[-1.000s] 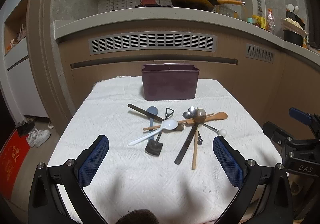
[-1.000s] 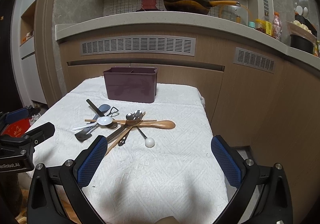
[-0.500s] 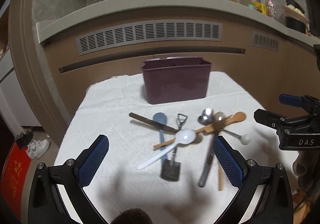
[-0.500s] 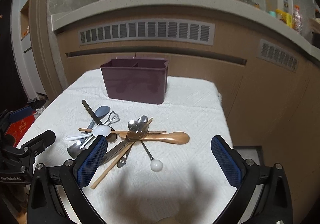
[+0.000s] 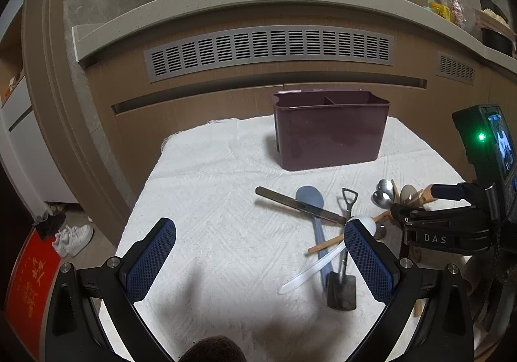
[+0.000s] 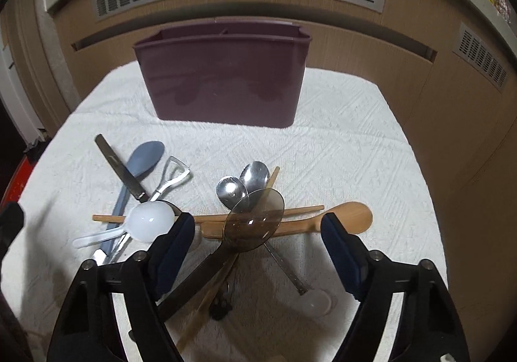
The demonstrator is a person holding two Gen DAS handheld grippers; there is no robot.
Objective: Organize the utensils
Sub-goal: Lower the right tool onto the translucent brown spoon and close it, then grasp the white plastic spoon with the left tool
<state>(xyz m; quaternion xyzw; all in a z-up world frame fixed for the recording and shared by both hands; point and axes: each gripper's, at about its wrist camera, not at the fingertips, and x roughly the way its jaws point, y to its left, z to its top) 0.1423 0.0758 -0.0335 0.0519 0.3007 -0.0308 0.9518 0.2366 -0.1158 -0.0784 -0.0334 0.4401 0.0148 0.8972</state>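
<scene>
Nearest in the right wrist view, the right gripper hangs low over the heap of utensils, pointed steeply down. Its jaws are closing, yet a clear gap remains on both sides. Between them lie the smoky translucent spoon, the wooden spoon and a chopstick. No pad presses on any of these; nothing is held. In my judgement the jaws straddle the spoon bowl to prepare a first pick from the top of the heap.

The left gripper stands wide, with only bare white cloth between its pads. It holds nothing. Its right pad overlaps the white spoon in this view; whether they touch cannot be told. It appears to wait at the heap's near left edge.

Further out, the utensils lie crossed and overlapping on the cloth. The knife rests across the blue spoon, just beside the small shovel-shaped utensil. Two steel spoons sit bowl to bowl under the translucent one. The crossing means that lifting one piece may disturb others.

Farthest, the maroon divided caddy stands upright at the back of the cloth, well apart from the heap. What can be seen of its compartments shows no utensils. The sorting appears not yet begun.
</scene>
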